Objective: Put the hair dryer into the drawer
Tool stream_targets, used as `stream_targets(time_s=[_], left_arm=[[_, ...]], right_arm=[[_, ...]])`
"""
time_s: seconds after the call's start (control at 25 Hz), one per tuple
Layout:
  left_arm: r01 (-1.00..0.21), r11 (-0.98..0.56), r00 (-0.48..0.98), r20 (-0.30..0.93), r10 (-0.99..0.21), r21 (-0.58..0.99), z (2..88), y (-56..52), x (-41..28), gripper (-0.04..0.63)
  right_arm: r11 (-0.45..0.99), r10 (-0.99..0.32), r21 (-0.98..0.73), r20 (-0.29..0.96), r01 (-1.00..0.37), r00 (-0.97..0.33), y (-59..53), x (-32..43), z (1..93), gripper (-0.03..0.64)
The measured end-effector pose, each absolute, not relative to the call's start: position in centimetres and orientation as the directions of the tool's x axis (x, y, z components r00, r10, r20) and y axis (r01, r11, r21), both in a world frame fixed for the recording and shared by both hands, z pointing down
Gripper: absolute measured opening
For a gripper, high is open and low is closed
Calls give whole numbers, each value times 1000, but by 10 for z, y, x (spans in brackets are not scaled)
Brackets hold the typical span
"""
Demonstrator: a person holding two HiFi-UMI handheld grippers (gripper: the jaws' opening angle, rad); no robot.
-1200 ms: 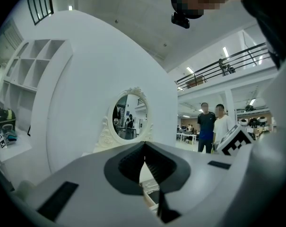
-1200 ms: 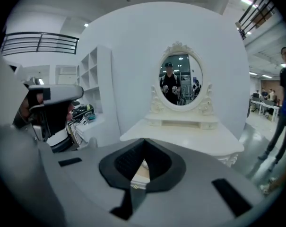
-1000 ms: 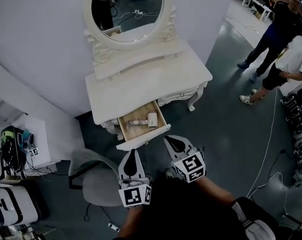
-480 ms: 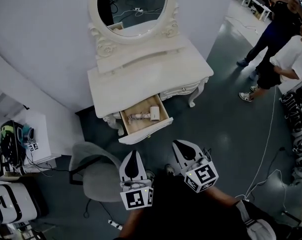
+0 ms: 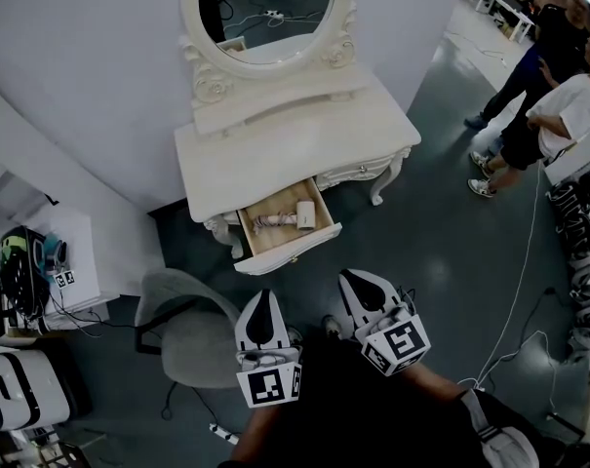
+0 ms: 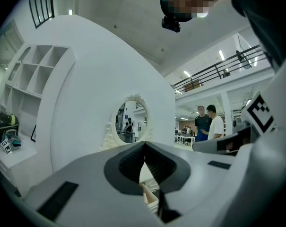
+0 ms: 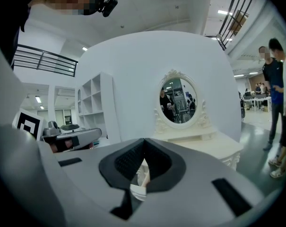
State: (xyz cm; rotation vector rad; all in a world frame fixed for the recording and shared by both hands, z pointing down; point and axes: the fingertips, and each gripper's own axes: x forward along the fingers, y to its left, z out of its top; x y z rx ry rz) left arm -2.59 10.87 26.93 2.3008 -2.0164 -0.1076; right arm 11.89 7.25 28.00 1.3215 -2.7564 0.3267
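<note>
Overhead, in the head view, the hair dryer (image 5: 287, 218) is seen lying inside the open drawer (image 5: 290, 253), which is pulled out from under the front edge of the white surface (image 5: 295, 139). The dryer is pale cream. Its boxy head is set close to the drawer's right wall and its slimmer handle is stretched toward the left wall, across the light wooden bottom. Finer detail cannot be made out at this size. An oval mirror (image 5: 267, 8) in a carved white frame is mounted at the surface's back edge. The left tongs (image 5: 262, 300) and the right tongs (image 5: 358, 281) are held side by side in front of the drawer, well apart from it, with nothing carried in either. A grey chair (image 5: 182, 334) is placed on the floor off the surface's left front corner, and two people (image 5: 553, 86) are standing at the far right.

In the left gripper view, the ribbed pads are seen pressed together and empty, with the mirror framed above them and a strip of the drawer's wooden edge shown below.

In the right gripper view, the pads are likewise clenched on nothing, and the mirror and the surface's right front corner are seen beyond them.
</note>
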Motion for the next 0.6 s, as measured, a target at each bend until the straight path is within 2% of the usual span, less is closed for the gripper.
stream_targets(time_s=[0.6], left_arm=[[-984,-142,142,-4,-990,105,268,108,-26,23]], right_arm=[[607,-770,-137,142,-783,-622,73,117,276,31]])
